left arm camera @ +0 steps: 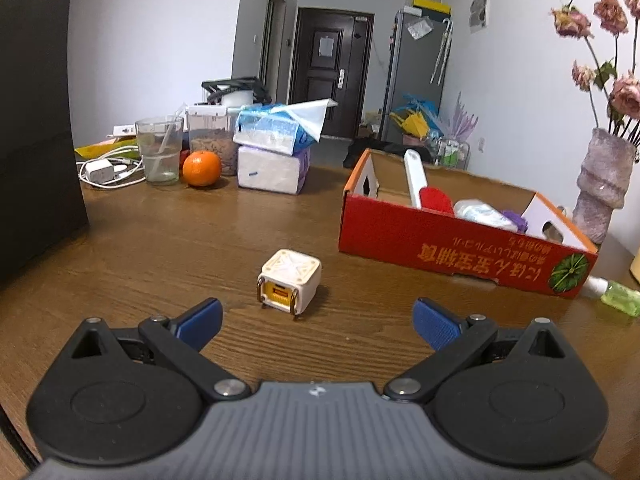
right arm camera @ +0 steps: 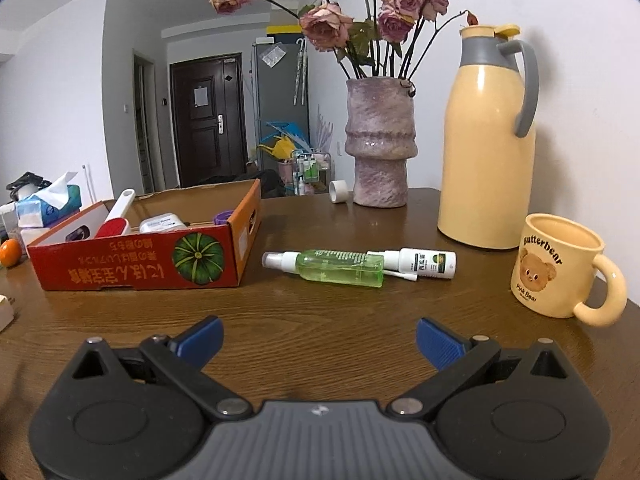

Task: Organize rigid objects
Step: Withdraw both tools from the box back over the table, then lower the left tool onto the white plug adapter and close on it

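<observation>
The left gripper [left arm camera: 316,318], jaws wide and empty, faces the cube charger [left arm camera: 289,281]; right gripper [right arm camera: 318,338] likewise spread; next, probably closing on the charger for the red box [left arm camera: 440,240].

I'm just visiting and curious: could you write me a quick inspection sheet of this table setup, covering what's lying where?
Surface: brown wooden table, no spills seen.
Job's things: white charger cube in front of the left gripper; green spray bottle and white spray bottle lying side by side; red cardboard box already holds a few items.
Clutter: orange, glass, tissue packs, vase, thermos, bear mug.
Grippers: left and right gripper both open, empty.
Cables: white cable coiled beside the glass.
Surroundings: dark door, fridge.
</observation>
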### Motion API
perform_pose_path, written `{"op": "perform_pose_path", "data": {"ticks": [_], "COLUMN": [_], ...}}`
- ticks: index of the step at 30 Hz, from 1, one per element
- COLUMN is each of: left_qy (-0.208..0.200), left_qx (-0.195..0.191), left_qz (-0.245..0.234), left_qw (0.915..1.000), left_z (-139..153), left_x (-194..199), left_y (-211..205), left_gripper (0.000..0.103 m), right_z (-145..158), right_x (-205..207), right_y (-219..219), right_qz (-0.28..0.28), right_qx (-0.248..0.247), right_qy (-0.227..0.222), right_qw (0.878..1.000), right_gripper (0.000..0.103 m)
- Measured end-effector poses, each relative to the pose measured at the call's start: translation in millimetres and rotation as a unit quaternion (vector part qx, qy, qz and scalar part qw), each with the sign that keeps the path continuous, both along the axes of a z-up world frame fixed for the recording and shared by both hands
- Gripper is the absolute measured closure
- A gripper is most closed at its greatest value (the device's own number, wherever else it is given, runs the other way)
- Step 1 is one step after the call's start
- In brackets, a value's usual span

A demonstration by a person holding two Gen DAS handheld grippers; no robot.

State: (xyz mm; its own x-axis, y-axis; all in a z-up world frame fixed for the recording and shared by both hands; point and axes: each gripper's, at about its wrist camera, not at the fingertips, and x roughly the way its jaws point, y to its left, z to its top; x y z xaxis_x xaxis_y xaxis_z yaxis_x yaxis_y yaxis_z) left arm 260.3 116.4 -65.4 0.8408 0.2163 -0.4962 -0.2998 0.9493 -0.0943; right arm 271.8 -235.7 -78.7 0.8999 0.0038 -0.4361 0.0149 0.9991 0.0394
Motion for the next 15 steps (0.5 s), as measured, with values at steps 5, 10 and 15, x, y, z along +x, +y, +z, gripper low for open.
{"op": "perform_pose_path", "data": {"ticks": [5, 10, 15], "left_qy": [0.025, 0.031, 0.043], "left_qx": [-0.004, -0.004, 0.012], "left_qz": [0.009, 0.018, 0.024], "left_qw": [0.9996, 0.9993, 0.9987], "left_z": [-9, -12, -16], "left_x": [12, 23, 42], "left_y": [7, 16, 23], "left_gripper": [0.000, 0.000, 0.000], "right_z": [-2, -2, -2], "right_x": [4, 6, 7], "right_y": [1, -1, -1], "right_qz": [0.001, -0.005, -0.006], "right_qx": [0.000, 0.009, 0.010], "right_qy": [0.003, 0.004, 0.006], "right_qw": [1.000, 1.000, 1.000], "right_gripper": [0.000, 0.000, 0.000]}}
